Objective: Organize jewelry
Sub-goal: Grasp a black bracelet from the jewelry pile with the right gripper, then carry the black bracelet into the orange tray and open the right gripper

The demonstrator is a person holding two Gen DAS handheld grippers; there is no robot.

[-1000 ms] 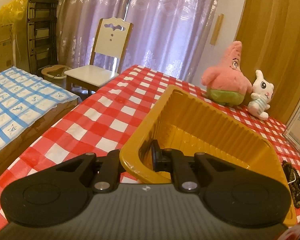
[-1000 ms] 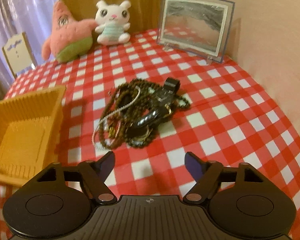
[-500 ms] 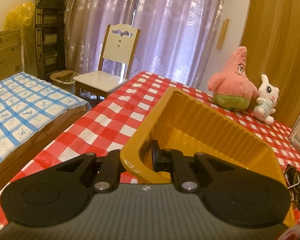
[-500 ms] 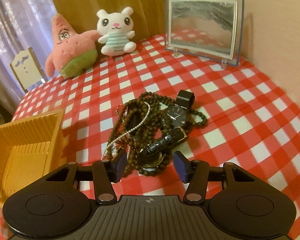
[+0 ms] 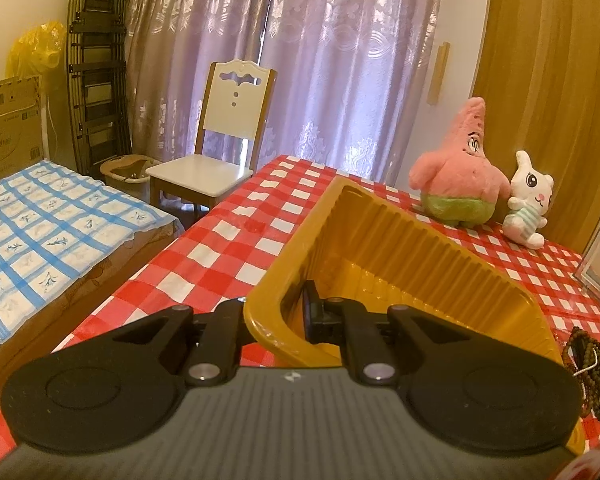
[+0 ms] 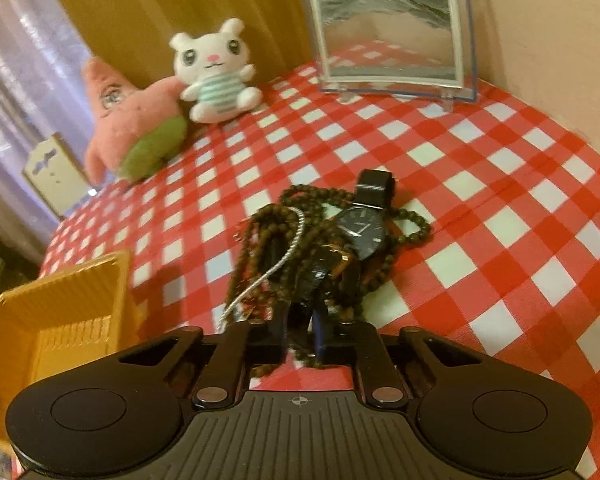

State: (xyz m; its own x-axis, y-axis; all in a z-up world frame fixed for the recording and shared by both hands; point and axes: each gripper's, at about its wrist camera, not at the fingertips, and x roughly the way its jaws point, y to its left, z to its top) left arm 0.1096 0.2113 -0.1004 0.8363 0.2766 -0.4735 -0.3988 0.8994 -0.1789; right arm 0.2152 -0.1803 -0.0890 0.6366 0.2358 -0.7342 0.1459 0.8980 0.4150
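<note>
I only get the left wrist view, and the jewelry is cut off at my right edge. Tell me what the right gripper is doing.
Observer: The right gripper is shut on the near end of the jewelry pile, with brown bead strands between its fingers.
Operator: List what's in that pile.
Observer: Brown bead strands, a silver chain and a black watch lying face up.
Operator: Place the tray for me.
Observer: The yellow tray is left of the pile, with checked tablecloth showing between them.
</note>
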